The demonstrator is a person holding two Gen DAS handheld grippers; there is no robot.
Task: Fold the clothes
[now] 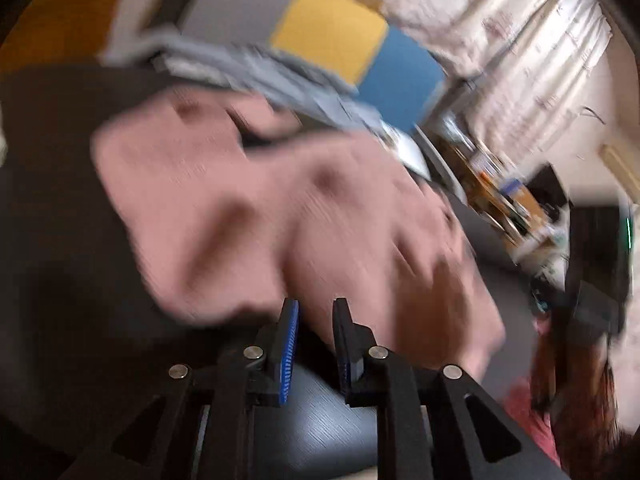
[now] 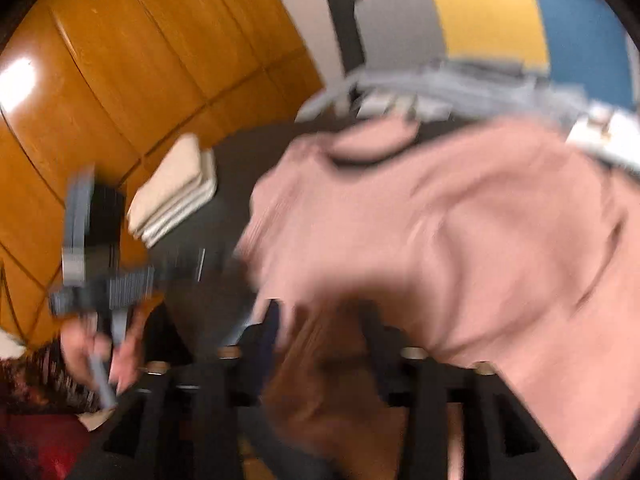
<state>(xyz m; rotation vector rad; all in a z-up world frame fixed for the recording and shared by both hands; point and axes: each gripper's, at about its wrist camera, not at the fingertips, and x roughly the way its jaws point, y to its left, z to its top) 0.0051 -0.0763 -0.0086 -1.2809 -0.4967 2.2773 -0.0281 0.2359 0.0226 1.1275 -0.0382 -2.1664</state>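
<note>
A pink garment (image 1: 256, 208) lies crumpled on the dark table (image 1: 60, 208), neck opening towards the far side. Both views are blurred by motion. My left gripper (image 1: 316, 312) is shut on the garment's near edge, cloth pinched between the blue-padded fingers (image 1: 290, 344). In the right wrist view the pink garment (image 2: 460, 232) hangs lifted, and its edge runs down into my right gripper (image 2: 320, 344), which appears shut on it; its fingers are smeared and partly hidden by cloth. The left gripper (image 2: 100, 276) and the hand holding it show at the left of that view.
A folded cream cloth stack (image 2: 176, 192) lies at the table's far corner. Grey-blue clothes (image 1: 256, 68) are piled behind the pink garment. Grey, yellow and blue panels (image 1: 332, 32) stand beyond. A wooden wall (image 2: 120, 60) is at the left, curtains (image 1: 500, 28) and cluttered shelves at the right.
</note>
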